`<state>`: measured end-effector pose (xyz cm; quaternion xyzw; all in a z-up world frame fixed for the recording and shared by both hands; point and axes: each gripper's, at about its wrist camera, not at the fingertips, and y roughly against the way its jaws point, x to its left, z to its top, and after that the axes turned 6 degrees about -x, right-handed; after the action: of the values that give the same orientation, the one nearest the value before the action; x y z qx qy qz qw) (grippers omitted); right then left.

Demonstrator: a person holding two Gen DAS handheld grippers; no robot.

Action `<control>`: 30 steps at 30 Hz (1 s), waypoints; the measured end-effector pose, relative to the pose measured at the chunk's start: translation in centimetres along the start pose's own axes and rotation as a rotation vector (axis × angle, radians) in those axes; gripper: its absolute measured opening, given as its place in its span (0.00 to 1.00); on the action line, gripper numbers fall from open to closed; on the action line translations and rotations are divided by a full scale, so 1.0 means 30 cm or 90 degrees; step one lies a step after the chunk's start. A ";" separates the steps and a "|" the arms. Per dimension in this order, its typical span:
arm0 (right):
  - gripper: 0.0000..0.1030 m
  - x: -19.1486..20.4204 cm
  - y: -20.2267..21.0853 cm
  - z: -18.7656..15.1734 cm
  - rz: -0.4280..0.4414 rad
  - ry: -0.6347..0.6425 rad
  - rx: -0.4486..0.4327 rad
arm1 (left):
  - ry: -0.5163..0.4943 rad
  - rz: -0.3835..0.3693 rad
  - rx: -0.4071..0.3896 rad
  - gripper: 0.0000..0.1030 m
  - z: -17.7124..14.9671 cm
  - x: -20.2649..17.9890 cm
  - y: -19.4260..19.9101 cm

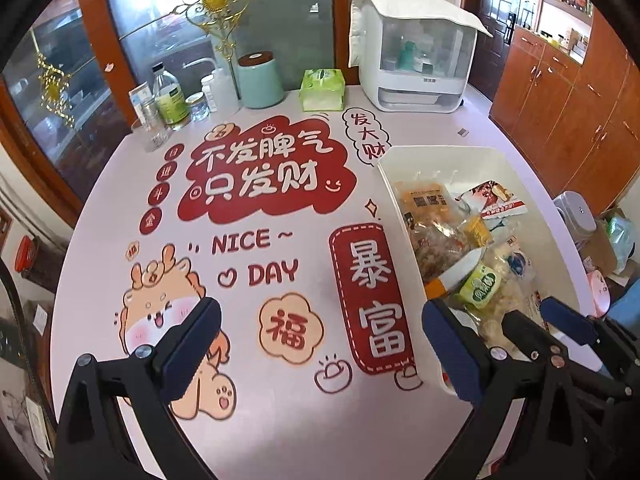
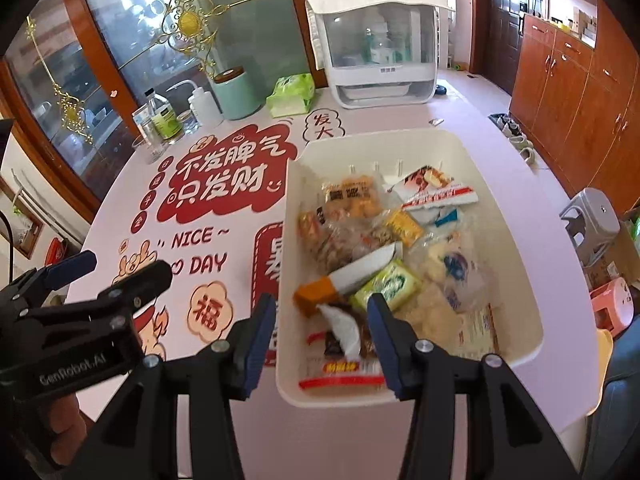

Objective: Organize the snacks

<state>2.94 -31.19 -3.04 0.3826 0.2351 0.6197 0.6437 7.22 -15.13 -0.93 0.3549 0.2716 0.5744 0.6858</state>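
Note:
A white plastic bin (image 2: pixel 516 320) on the table holds several wrapped snacks: an orange-and-white stick pack (image 2: pixel 352 276), a green packet (image 2: pixel 390 286), a yellow packet (image 2: pixel 402 226) and a red-and-white wrapper (image 2: pixel 436 190). The bin (image 1: pixel 436 160) also shows in the left wrist view, at right. My left gripper (image 1: pixel 324 346) is open and empty over the printed tablecloth, left of the bin. My right gripper (image 2: pixel 324 340) is open and empty, its jaws straddling the bin's near left wall. The left gripper (image 2: pixel 84 276) shows at left in the right wrist view.
At the table's far edge stand a white appliance (image 2: pixel 380 48), a green tissue pack (image 2: pixel 292 94), a mint canister (image 2: pixel 236 94) and bottles and jars (image 2: pixel 164 120). Wooden cabinets (image 2: pixel 580 92) and stools (image 2: pixel 592 216) lie to the right.

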 end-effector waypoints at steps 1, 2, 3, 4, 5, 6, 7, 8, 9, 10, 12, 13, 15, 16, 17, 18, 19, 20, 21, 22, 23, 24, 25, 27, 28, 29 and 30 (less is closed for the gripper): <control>0.47 0.002 0.008 -0.011 0.002 -0.005 0.003 | 0.003 -0.001 0.003 0.97 -0.009 0.002 0.006; 0.47 0.002 0.014 -0.017 0.003 -0.008 0.003 | 0.004 -0.002 0.005 0.97 -0.020 0.002 0.014; 0.47 0.004 0.020 -0.024 0.003 -0.009 0.003 | 0.003 -0.001 0.007 0.97 -0.028 0.001 0.019; 0.47 0.005 0.027 -0.028 0.002 -0.011 0.003 | 0.002 0.002 0.007 0.97 -0.033 0.000 0.024; 0.47 0.006 0.034 -0.030 0.003 -0.012 0.002 | 0.002 0.003 0.007 0.97 -0.036 0.001 0.028; 0.47 0.009 0.038 -0.031 0.005 -0.013 0.003 | 0.003 0.004 0.005 0.97 -0.038 0.003 0.033; 0.47 0.010 0.043 -0.033 0.005 -0.014 0.004 | 0.004 0.005 0.003 0.97 -0.038 0.005 0.036; 0.47 0.012 0.049 -0.035 0.005 -0.014 0.004 | 0.006 0.008 0.000 0.97 -0.038 0.007 0.042; 0.47 0.017 0.054 -0.037 0.007 -0.013 0.005 | 0.006 0.009 -0.002 0.97 -0.040 0.009 0.046; 0.47 0.022 0.059 -0.040 0.008 -0.011 0.005 | 0.006 0.009 -0.003 0.97 -0.041 0.010 0.048; 0.47 0.032 0.070 -0.043 0.009 -0.007 0.002 | 0.004 0.012 -0.005 0.97 -0.045 0.011 0.052; 0.47 0.034 0.074 -0.044 0.008 -0.007 -0.001 | 0.003 0.012 -0.005 0.97 -0.046 0.011 0.054; 0.47 0.039 0.080 -0.045 0.005 -0.006 -0.005 | 0.003 0.014 -0.006 0.97 -0.048 0.010 0.055; 0.47 0.041 0.083 -0.045 0.004 -0.006 -0.006 | 0.004 0.014 -0.006 0.97 -0.048 0.009 0.056; 0.47 0.043 0.086 -0.045 0.004 -0.006 -0.007 | 0.004 0.015 -0.006 0.97 -0.049 0.010 0.058; 0.47 0.047 0.088 -0.045 0.004 -0.004 -0.008 | 0.005 0.017 -0.006 0.97 -0.050 0.012 0.059; 0.47 0.051 0.089 -0.046 0.004 -0.002 -0.009 | 0.007 0.018 -0.006 0.97 -0.051 0.016 0.061; 0.47 0.054 0.091 -0.046 0.004 0.000 -0.010 | 0.007 0.018 -0.006 0.97 -0.051 0.022 0.063; 0.47 0.059 0.092 -0.046 0.003 0.002 -0.011 | 0.008 0.018 -0.005 0.97 -0.053 0.027 0.064; 0.47 0.062 0.094 -0.046 0.003 0.003 -0.012 | 0.009 0.017 -0.005 0.97 -0.053 0.033 0.066; 0.47 0.065 0.095 -0.047 0.003 0.004 -0.013 | 0.010 0.018 -0.005 0.97 -0.054 0.038 0.067; 0.47 0.067 0.096 -0.047 0.003 0.005 -0.014 | 0.010 0.018 -0.004 0.97 -0.055 0.041 0.066; 0.47 0.070 0.097 -0.047 0.003 0.006 -0.014 | 0.011 0.018 -0.003 0.97 -0.057 0.045 0.065; 0.47 0.073 0.096 -0.049 0.004 0.005 -0.012 | 0.013 0.017 -0.002 0.97 -0.060 0.050 0.065; 0.47 0.075 0.095 -0.050 0.004 0.005 -0.011 | 0.014 0.017 -0.001 0.97 -0.060 0.054 0.065; 0.47 0.077 0.095 -0.050 0.005 0.004 -0.011 | 0.014 0.017 -0.001 0.97 -0.062 0.054 0.064; 0.47 0.078 0.095 -0.051 0.005 0.004 -0.010 | 0.015 0.016 0.000 0.97 -0.063 0.057 0.064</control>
<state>0.27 -28.76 -1.32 0.3764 0.2307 0.6255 0.6433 4.94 -12.96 -0.47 0.3513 0.2750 0.5875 0.6752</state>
